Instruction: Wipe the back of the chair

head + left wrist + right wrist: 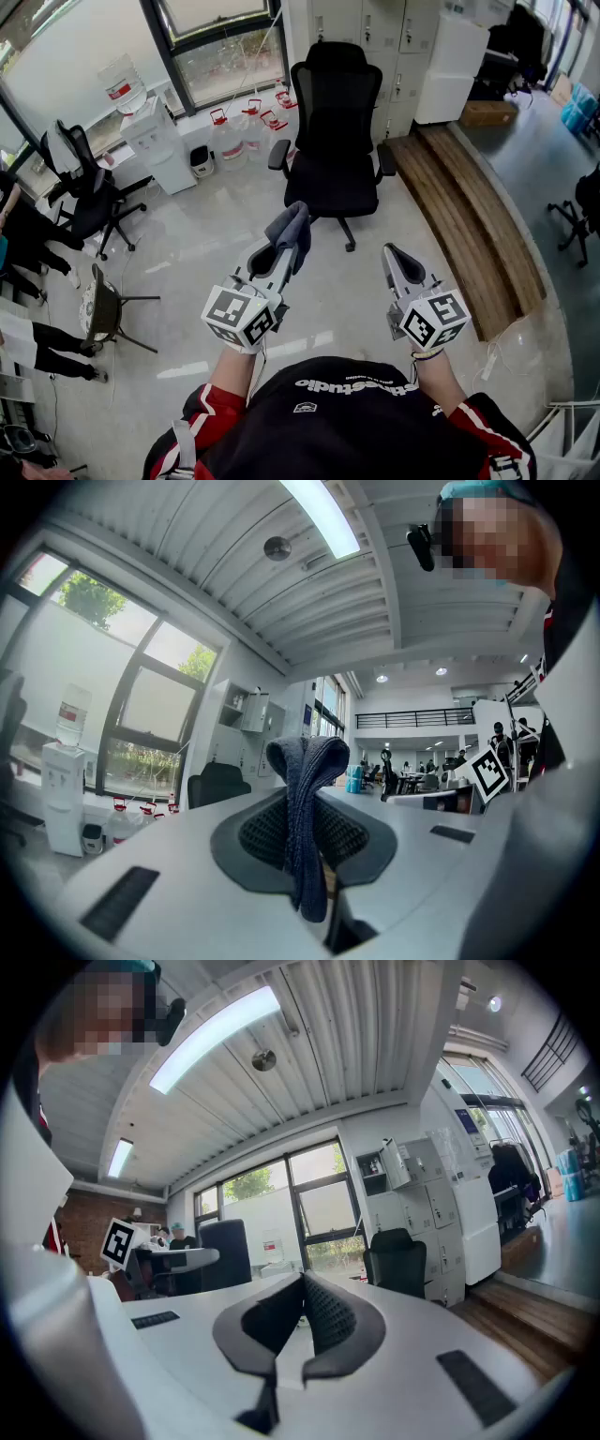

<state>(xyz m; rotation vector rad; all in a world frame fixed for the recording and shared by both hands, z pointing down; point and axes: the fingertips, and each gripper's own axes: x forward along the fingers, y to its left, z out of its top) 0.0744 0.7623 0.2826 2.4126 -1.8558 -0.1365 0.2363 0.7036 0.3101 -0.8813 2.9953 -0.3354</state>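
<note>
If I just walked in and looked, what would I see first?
The big black office chair stands straight ahead, its seat turned toward the camera. Nearer, the left tool is shut on a grey cloth that sticks up out of its jaws. The right tool beside it is shut with nothing in it.

Upper centre of the head view, the chair (337,122) is plain black. Just below it, the cloth (292,228) is dark grey-blue with a ribbed knit. The left hand-held gripper (281,247) and right hand-held gripper (393,253) are pale grey, with black dimpled pads and black-and-white square markers. The floor (216,234) is glossy light grey.
</note>
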